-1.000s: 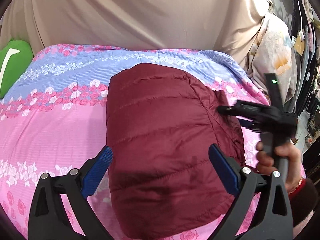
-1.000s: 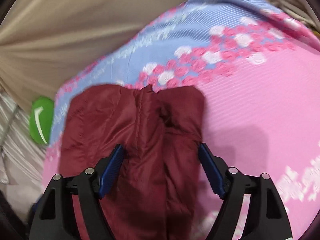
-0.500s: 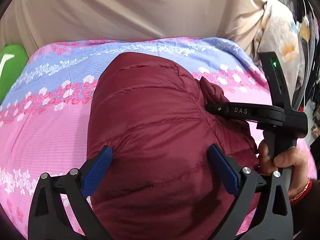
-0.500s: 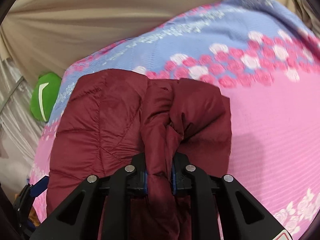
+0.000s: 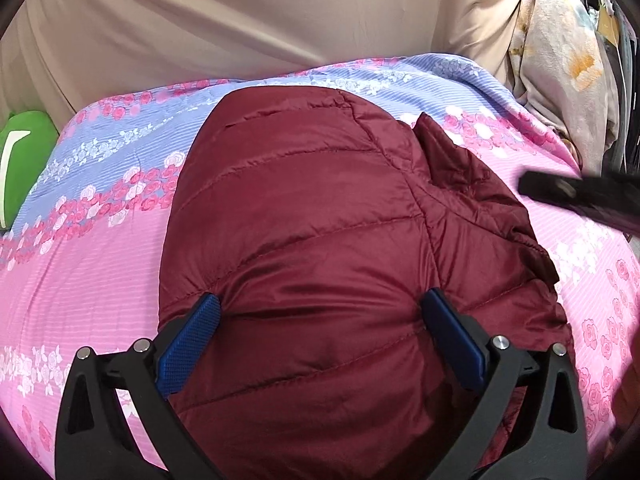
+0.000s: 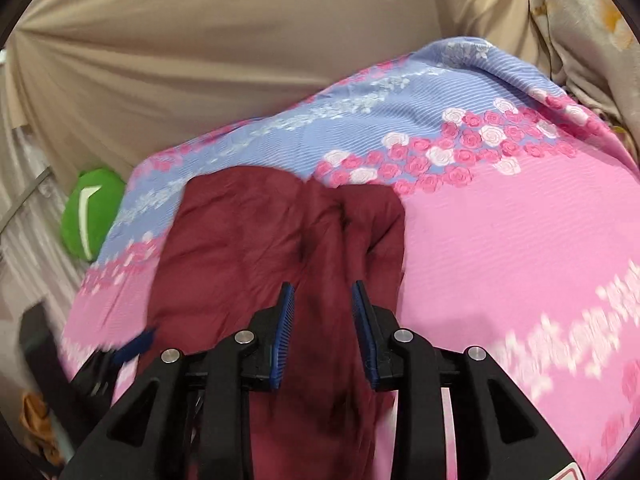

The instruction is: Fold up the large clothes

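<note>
A dark red quilted puffer jacket [image 5: 312, 240] lies folded in a compact bundle on the pink and blue floral bedsheet [image 5: 92, 248]. My left gripper [image 5: 320, 316] is open, its blue pads pressed down on either side of the jacket's near bulge. In the right wrist view the jacket [image 6: 248, 232] lies below my right gripper [image 6: 323, 304], which is partly open with a fold of the jacket's right edge lying loose between the pads. The right gripper's black body [image 5: 580, 196] shows at the right edge of the left wrist view.
A beige curtain [image 5: 240, 20] hangs behind the bed. A green pillow [image 5: 20, 160] sits at the far left edge, and it also shows in the right wrist view [image 6: 92, 216]. Pale floral fabric [image 5: 560, 60] hangs at the right.
My right gripper closed on the jacket's right fold half a second ago and has now opened, letting it go. My left gripper moved closer onto the jacket, staying open.
</note>
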Motion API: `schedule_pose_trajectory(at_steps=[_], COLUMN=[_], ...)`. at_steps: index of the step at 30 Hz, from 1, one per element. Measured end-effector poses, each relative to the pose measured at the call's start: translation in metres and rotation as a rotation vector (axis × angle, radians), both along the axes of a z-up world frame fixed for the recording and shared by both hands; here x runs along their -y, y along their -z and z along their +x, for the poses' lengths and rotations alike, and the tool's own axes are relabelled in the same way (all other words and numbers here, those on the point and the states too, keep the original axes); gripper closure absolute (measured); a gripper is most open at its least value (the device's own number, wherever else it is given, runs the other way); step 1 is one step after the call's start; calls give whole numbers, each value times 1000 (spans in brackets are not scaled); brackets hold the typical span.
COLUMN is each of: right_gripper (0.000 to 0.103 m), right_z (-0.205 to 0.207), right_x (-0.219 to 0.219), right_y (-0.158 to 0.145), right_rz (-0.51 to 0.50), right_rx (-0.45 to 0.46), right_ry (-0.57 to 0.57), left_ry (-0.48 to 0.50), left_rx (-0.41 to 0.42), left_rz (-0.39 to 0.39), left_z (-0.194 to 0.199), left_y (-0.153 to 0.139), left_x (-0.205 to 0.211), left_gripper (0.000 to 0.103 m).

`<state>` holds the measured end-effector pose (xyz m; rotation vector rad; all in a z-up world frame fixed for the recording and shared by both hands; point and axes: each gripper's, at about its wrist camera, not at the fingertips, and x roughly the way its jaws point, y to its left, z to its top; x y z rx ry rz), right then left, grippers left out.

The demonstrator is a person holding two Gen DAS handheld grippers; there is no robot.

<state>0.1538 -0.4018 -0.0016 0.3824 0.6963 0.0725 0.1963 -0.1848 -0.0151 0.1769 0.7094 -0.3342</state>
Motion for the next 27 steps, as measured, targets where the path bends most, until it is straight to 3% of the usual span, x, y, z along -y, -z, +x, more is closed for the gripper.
schedule_pose_trajectory(at_steps=[4, 6, 12, 17, 22, 24, 27], right_gripper=[73, 73, 72, 72, 66, 52, 43], right_z=[-8, -7, -39, -41, -51, -52, -39], right_x=[-22, -25, -34, -38, -33, -29, -20], right_y=[40, 60, 33, 70, 41, 25, 0], right_rz=[-80, -68, -70, -35, -33, -1, 5], right_rx=[-129, -150, -116, -186, -153, -104, -23], right_ry=[6, 18, 69, 40, 74, 73, 92], left_ry=[2, 7, 5, 26, 61, 21, -47], left_rx=[1, 2, -5, -1, -1, 30, 17], left_rz=[-2, 7, 1, 15, -141, -171, -221], left_z=[0, -1, -5, -15, -31, -29, -16], left_y=[0, 1, 1, 1, -34, -49, -59], left_x=[-1, 0, -10, -11, -52, -78, -109], left_gripper=[5, 5, 5, 5, 5, 5, 5])
